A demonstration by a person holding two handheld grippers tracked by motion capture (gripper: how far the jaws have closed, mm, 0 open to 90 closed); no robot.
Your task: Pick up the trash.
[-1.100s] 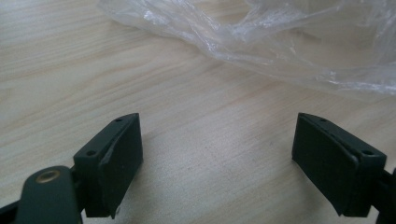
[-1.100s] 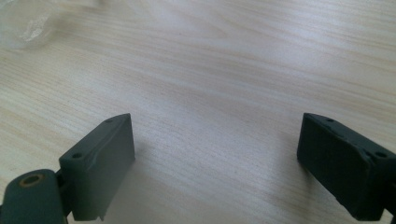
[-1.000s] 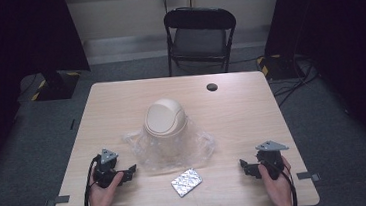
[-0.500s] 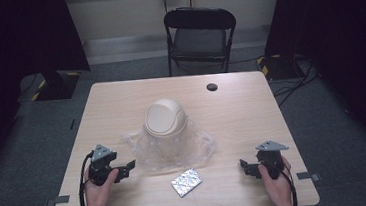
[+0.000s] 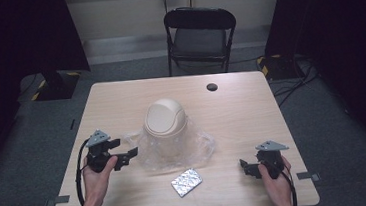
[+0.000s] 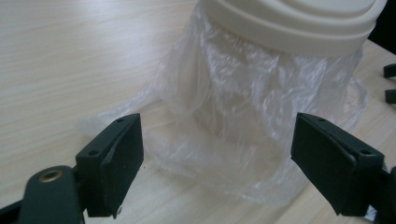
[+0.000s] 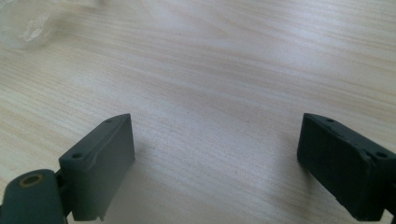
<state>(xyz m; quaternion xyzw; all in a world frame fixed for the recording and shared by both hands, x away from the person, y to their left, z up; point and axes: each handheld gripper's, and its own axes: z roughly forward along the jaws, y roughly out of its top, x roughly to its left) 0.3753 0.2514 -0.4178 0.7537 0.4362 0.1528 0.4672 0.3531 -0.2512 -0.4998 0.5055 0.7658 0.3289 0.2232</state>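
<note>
A small beige bin with a domed swing lid (image 5: 165,119) stands mid-table, draped in a clear plastic bag (image 5: 177,151) that spreads over the wood around it. My left gripper (image 5: 128,157) is open, its jaws pointing at the bag's left edge; in the left gripper view (image 6: 217,163) the crumpled bag (image 6: 243,107) and the bin's lid rim (image 6: 299,23) lie just beyond the jaws. My right gripper (image 5: 244,168) is open near the front right, over bare wood (image 7: 215,93). A corner of the bag (image 7: 28,23) appears at the top left of the right gripper view.
A silvery foil packet (image 5: 186,182) lies near the front edge, between the grippers. A small black round object (image 5: 211,87) sits at the far right of the table (image 5: 120,96). A black folding chair (image 5: 200,36) stands behind the table.
My left gripper has moved forward and right, closer to the bag's left edge. The right gripper has stayed put.
</note>
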